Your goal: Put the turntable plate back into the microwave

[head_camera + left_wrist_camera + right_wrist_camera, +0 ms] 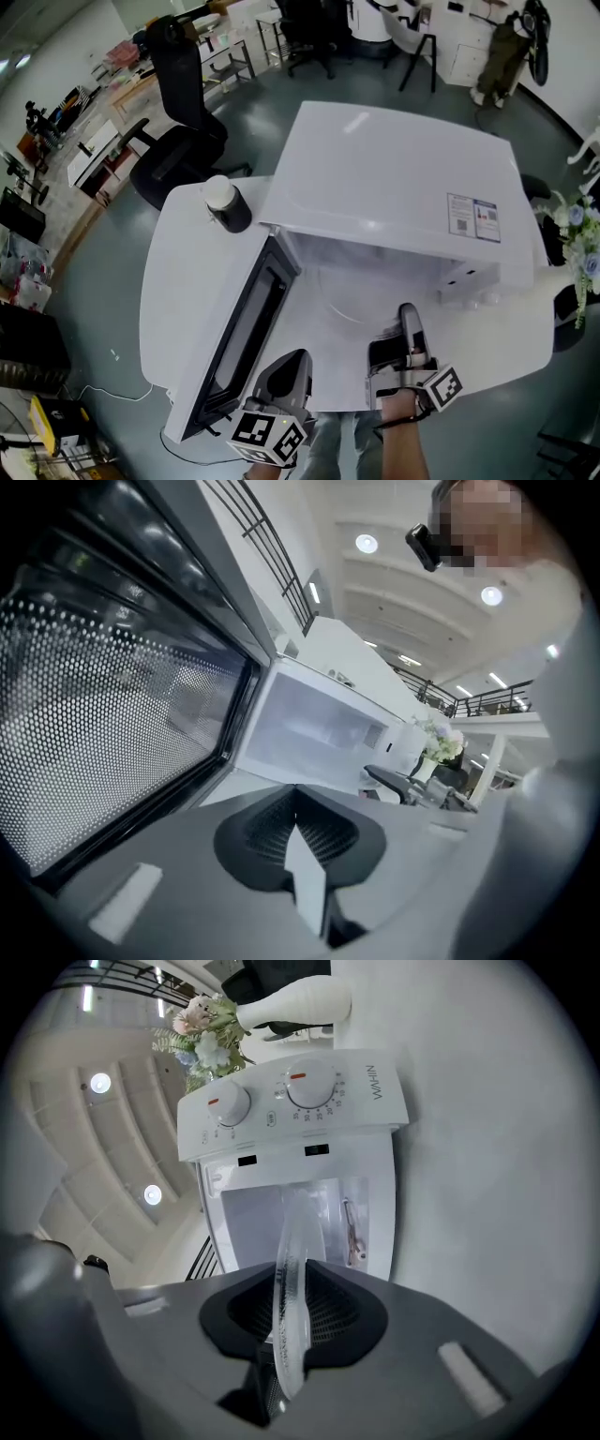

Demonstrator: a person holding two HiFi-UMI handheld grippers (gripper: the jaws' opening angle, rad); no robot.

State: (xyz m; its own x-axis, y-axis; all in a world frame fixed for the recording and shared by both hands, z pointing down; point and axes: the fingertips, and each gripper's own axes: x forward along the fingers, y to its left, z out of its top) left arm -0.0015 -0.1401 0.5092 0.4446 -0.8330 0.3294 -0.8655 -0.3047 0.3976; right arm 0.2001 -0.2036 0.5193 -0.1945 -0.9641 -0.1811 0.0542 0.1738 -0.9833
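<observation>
Two grippers work at the front of the white box-shaped microwave oven (pixel 403 169), which stands on a white rounded tabletop (pixel 187 281). Its dark-windowed door (pixel 246 328) swings open on the microwave's left. The left gripper (pixel 289 366) is just beside that door, jaws pressed together on nothing. The clear round glass turntable plate (pixel 289 1269), thick-rimmed and faintly textured, reaches into the microwave's open cavity. The right gripper (pixel 410 319), at the cavity's mouth, has its jaws pinching the plate's near rim.
</observation>
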